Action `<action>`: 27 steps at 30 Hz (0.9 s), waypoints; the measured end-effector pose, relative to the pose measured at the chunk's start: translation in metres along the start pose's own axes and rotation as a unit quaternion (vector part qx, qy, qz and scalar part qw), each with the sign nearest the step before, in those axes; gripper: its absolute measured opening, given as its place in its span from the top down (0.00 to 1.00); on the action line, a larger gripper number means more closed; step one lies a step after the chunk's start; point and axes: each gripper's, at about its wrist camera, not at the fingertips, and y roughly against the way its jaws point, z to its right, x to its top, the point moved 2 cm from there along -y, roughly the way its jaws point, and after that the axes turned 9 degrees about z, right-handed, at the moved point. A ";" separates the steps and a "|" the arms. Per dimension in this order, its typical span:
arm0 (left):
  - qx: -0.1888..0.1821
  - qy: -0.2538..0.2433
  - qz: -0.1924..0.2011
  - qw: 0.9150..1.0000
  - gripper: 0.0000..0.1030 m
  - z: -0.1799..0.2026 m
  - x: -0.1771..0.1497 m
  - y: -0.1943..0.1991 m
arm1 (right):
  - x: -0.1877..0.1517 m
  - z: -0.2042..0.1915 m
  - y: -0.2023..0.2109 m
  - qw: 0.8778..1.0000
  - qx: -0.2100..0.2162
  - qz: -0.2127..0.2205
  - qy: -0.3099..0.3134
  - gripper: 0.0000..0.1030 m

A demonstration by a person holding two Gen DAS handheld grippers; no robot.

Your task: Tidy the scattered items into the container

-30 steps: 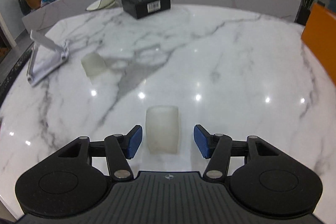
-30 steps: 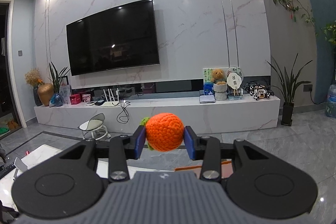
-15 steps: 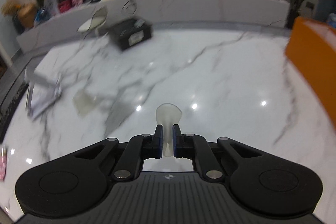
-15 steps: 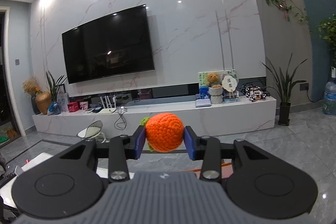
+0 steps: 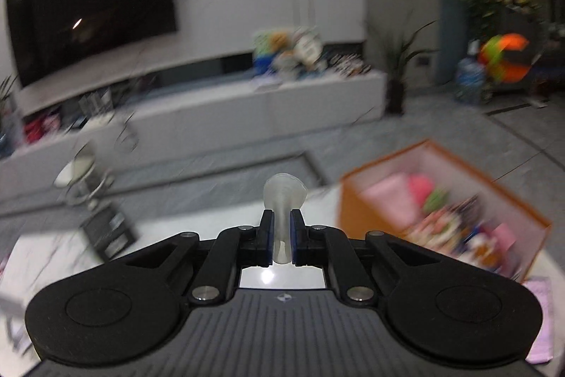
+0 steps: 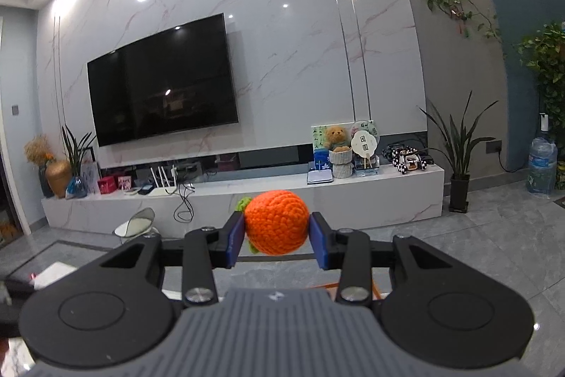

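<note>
Cup [image 5: 282, 211], soft and translucent, is now squeezed flat in the left hand-held gripper [image 5: 281, 237] and lifted off the tabletop, left of the orange box [image 5: 356, 200], while the right hand-held gripper [image 6: 276, 237] still clamps the knitted orange [image 6: 276, 223], ready for dropping.

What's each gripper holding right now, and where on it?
Left gripper: translucent soft piece, squeezed at its lower end. Right gripper: orange crochet ball, fingers on opposite sides.
</note>
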 end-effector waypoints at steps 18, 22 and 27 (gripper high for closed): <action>-0.106 0.017 -0.022 0.994 0.89 0.118 0.000 -0.110 | -0.047 0.066 -0.037 0.998 -0.009 -0.048 -0.040 0.58; -0.104 0.020 -0.048 0.993 0.89 0.128 -0.017 -0.136 | -0.078 0.083 -0.056 0.994 -0.026 -0.089 -0.055 0.58; -0.101 0.018 -0.071 0.992 0.89 0.134 -0.037 -0.150 | -0.102 0.091 -0.071 0.990 -0.033 -0.120 -0.065 0.58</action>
